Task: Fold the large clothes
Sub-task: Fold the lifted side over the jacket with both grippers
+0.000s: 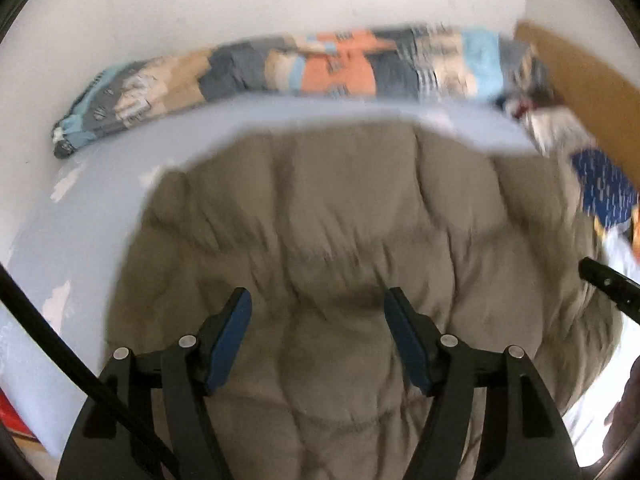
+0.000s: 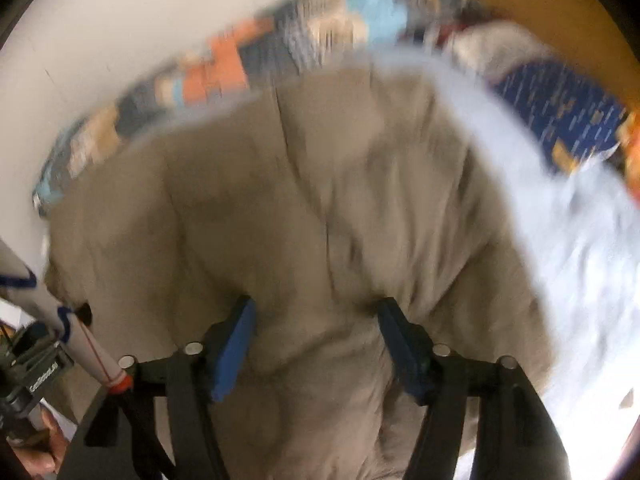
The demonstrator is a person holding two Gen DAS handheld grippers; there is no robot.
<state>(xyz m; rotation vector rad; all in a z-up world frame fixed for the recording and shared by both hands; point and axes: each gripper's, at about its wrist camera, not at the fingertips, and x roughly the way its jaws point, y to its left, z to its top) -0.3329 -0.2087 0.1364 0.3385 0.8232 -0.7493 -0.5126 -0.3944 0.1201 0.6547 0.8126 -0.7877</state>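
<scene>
A large tan padded garment (image 1: 340, 220) lies crumpled on a pale blue bed sheet (image 1: 80, 208). It fills most of the right wrist view (image 2: 300, 200) too. My left gripper (image 1: 318, 300) is open, its blue-padded fingers (image 1: 230, 340) spread just above the garment's near part. My right gripper (image 2: 316, 308) is open as well, with its fingertips (image 2: 236, 344) pressed into the fabric on either side of a raised fold. Both views are blurred by motion.
A rolled patchwork blanket (image 1: 300, 68) lies along the white wall behind the bed. A blue patterned cloth (image 1: 604, 192) and other laundry lie at the right by a wooden headboard (image 1: 580, 84). The other gripper's black tip (image 1: 608, 284) shows at the right edge.
</scene>
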